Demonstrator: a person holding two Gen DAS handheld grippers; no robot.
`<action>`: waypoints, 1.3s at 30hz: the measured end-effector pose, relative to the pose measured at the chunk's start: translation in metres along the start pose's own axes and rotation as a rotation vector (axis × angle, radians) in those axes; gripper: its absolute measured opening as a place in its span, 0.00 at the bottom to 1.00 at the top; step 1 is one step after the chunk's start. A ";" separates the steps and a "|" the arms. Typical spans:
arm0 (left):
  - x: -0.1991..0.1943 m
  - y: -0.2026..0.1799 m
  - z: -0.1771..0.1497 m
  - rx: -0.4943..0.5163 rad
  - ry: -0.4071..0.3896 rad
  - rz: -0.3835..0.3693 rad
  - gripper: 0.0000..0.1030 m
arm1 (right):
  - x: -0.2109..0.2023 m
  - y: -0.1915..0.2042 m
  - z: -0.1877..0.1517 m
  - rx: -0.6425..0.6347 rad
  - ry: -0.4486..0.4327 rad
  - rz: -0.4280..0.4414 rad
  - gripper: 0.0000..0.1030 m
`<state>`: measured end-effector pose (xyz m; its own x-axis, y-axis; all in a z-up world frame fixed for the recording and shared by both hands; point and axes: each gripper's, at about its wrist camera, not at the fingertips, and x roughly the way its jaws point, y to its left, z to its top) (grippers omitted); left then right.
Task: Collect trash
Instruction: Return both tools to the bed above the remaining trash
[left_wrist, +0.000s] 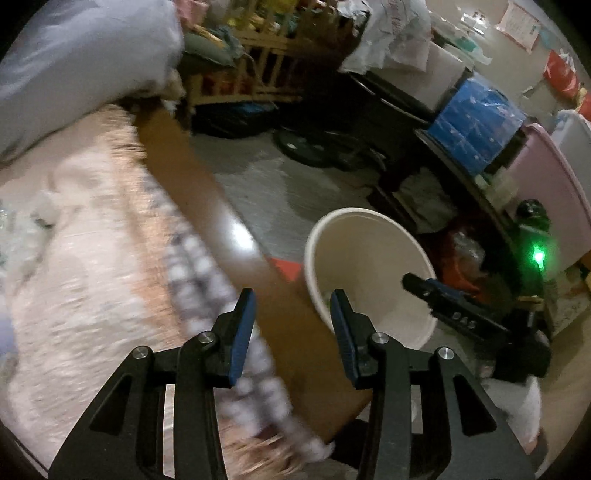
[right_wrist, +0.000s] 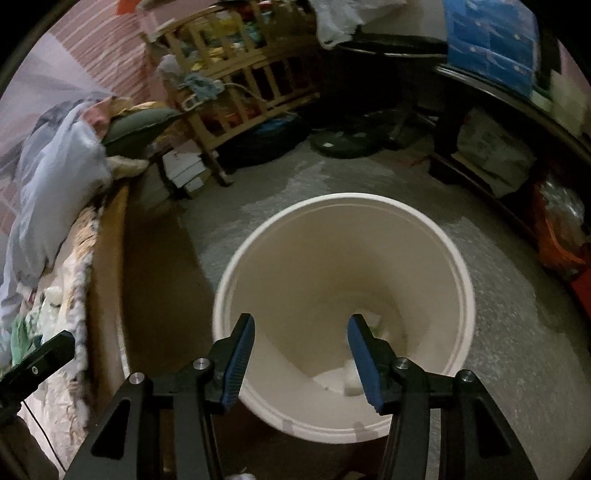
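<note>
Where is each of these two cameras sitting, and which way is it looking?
Left wrist: sits on the left gripper, looks down over the bed edge toward the bucket; its open fingers show, and the right gripper at right.
Right wrist: sits on the right gripper, looks down into the bucket, scraps at its bottom; its open, empty fingers show, and the left gripper's tip at the left edge.
Shared: bucket, bed, wooden crib, blue pack.

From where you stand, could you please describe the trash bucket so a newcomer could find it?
Find the bed's wooden side rail. On the grey floor beside it stands the white bucket, round, open-topped, with pale scraps at the bottom; nothing else nearby is white and round.
</note>
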<state>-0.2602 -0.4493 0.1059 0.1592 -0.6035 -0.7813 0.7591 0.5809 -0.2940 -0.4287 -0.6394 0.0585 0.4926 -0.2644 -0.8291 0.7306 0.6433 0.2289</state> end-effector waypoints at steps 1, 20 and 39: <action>-0.006 0.006 -0.004 -0.004 -0.010 0.022 0.38 | -0.003 0.008 -0.002 -0.017 -0.006 0.008 0.49; -0.096 0.108 -0.054 -0.092 -0.142 0.309 0.39 | -0.032 0.183 -0.058 -0.317 -0.042 0.182 0.58; -0.172 0.210 -0.098 -0.269 -0.194 0.387 0.39 | -0.034 0.292 -0.096 -0.480 -0.005 0.298 0.68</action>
<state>-0.1903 -0.1703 0.1251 0.5301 -0.3915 -0.7521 0.4359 0.8867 -0.1544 -0.2774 -0.3729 0.1046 0.6479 -0.0238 -0.7614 0.2632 0.9449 0.1944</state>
